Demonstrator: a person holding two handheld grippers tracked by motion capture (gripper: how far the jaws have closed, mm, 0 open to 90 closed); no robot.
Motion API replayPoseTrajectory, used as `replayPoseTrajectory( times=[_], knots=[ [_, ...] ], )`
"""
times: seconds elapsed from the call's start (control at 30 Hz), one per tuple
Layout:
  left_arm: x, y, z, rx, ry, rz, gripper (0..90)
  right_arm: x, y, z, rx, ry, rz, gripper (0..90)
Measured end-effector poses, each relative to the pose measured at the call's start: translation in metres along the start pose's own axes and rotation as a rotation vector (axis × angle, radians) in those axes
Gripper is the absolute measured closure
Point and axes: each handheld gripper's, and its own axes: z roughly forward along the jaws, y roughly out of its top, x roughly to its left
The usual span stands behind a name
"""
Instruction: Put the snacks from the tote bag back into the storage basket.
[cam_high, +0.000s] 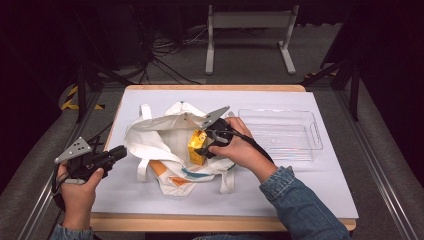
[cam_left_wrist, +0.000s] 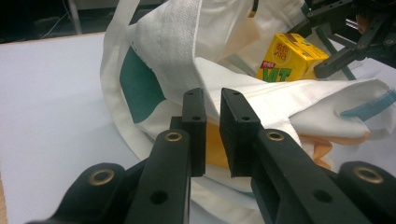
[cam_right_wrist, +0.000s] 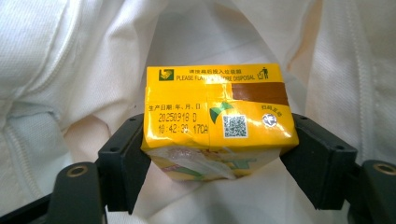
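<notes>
A white tote bag (cam_high: 160, 132) with teal and orange print lies open on the table. My left gripper (cam_high: 120, 152) sits at the bag's left rim. In the left gripper view its jaws (cam_left_wrist: 212, 130) stand almost together with a fold of the bag's cloth (cam_left_wrist: 205, 88) running in between them. My right gripper (cam_high: 202, 147) is over the bag's mouth, shut on a yellow drink carton (cam_high: 197, 145). In the right gripper view the two pads press the carton's (cam_right_wrist: 217, 116) sides, with white cloth (cam_right_wrist: 70, 70) all around. The carton (cam_left_wrist: 289, 60) and right gripper (cam_left_wrist: 336, 46) also appear beyond the bag in the left gripper view.
A clear plastic tray (cam_high: 280, 132) stands to the right of the bag on the white table cover (cam_high: 300, 185). The bag's handles (cam_high: 142, 167) trail toward the front edge. A white stand (cam_high: 247, 22) and cables lie on the floor behind the table.
</notes>
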Motion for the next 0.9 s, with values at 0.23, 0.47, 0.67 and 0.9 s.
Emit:
replayPoseTrajectory(
  times=[0.23, 0.47, 0.67, 0.9],
  knots=[
    [0.000, 0.000, 0.000, -0.001, 0.000, 0.000, 80.6, 0.002, -0.003, -0.003, 0.019, -0.014, 0.011, 28.0],
    [0.001, 0.000, 0.001, 0.002, -0.001, 0.004, 80.6, -0.001, -0.007, -0.003, 0.005, -0.017, 0.061, 27.9],
    [0.001, 0.000, 0.000, -0.006, 0.000, 0.000, 80.4, 0.004, 0.004, 0.007, 0.008, -0.038, 0.033, 27.7],
    [0.002, -0.001, 0.001, -0.005, -0.002, -0.001, 80.3, 0.002, 0.005, 0.008, 0.006, -0.038, 0.040, 27.1]
  ],
)
